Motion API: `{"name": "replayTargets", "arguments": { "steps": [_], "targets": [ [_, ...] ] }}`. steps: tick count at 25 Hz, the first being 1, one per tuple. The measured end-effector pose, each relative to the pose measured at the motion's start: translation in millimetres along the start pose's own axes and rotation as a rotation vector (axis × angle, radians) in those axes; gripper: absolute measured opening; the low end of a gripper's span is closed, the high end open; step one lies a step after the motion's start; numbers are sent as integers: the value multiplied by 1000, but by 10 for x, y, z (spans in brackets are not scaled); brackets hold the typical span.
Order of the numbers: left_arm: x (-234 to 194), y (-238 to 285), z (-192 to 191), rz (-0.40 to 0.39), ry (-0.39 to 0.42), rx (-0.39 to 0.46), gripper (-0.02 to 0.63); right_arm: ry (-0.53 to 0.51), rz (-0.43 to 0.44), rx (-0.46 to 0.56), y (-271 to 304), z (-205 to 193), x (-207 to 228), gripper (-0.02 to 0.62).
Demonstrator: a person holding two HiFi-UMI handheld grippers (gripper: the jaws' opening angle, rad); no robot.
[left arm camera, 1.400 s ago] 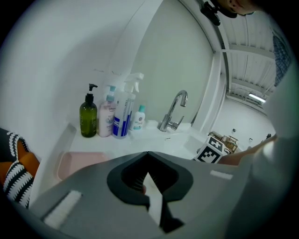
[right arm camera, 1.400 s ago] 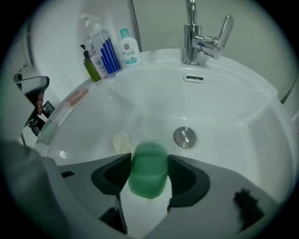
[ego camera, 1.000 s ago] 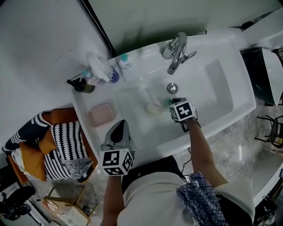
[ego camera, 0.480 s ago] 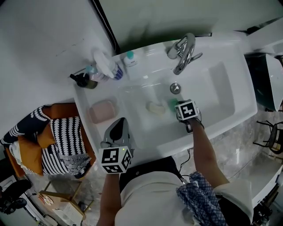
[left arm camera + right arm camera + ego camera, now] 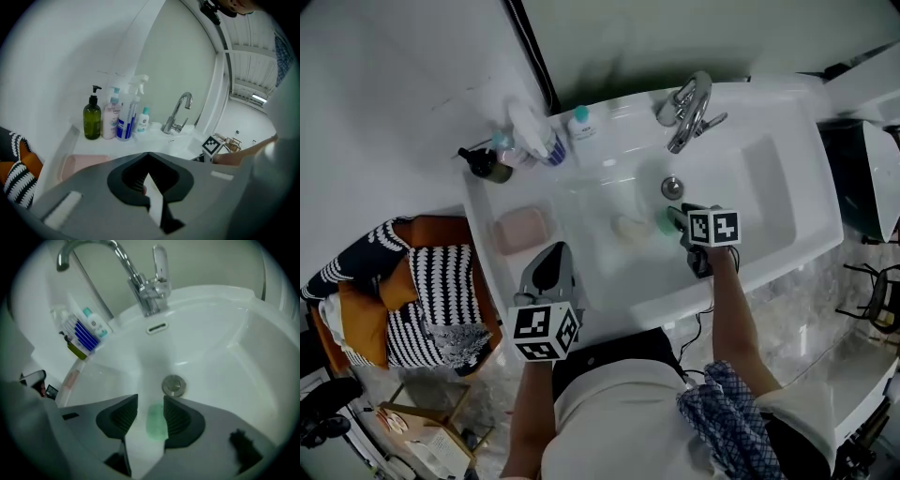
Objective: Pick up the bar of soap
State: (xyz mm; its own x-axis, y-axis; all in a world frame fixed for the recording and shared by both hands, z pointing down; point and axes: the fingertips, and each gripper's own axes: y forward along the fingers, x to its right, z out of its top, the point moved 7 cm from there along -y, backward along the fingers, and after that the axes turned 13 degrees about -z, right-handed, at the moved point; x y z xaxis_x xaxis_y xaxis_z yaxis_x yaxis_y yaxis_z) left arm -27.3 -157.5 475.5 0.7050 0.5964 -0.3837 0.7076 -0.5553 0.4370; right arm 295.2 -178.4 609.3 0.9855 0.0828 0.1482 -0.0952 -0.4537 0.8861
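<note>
- Right gripper (image 5: pixel 150 408) had just been opening; jaws stood half apart astride green soap (image 5: pixel 157 423) in sink (image 5: pixel 225 357), drain (image 5: pixel 174 385) at one o'clock
- Best was probably to centre the soap, then close gently; wet soap looked likely to slip

Open room lay over the right half of the sink (image 5: pixel 780 178) basin. The faucet (image 5: pixel 689 108) overhung the far rim, toward the drain (image 5: pixel 672 187). A pale bar (image 5: pixel 630 228) and a green bar (image 5: pixel 663 222) lay mid-basin. At the far-left corner, bottles (image 5: pixel 525 141) crowded against the wall (image 5: pixel 394 94), and a pink dish (image 5: pixel 523 230) took the left ledge.
</note>
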Motion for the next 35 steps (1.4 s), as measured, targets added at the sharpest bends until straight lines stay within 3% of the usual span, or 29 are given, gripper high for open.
{"name": "replayTargets", "arguments": {
  "steps": [6, 16, 17, 18, 19, 26, 35],
  "targets": [
    [42, -95, 28, -49, -10, 29, 8, 88, -2, 179, -429, 195, -35, 167],
    [45, -443, 67, -2, -11, 119, 8, 226, -9, 451, -1137, 221, -147, 164],
    [53, -479, 56, 0, -9, 124, 8, 235, -15, 495, -1233, 223, -173, 127],
    [69, -509, 43, 0, -5, 129, 8, 240, -23, 534, -1326, 220, -200, 39],
    [89, -536, 26, 0, 0, 132, 8, 234, -30, 559, -1406, 209, -233, 35],
    [192, -725, -49, -19, 5, 166, 8, 166, 5, 624, -1770, 43, -649, 23],
    [255, -910, -87, -22, 27, 187, 8, 79, -25, 662, -1967, -297, -1200, 14]
  ]
}}
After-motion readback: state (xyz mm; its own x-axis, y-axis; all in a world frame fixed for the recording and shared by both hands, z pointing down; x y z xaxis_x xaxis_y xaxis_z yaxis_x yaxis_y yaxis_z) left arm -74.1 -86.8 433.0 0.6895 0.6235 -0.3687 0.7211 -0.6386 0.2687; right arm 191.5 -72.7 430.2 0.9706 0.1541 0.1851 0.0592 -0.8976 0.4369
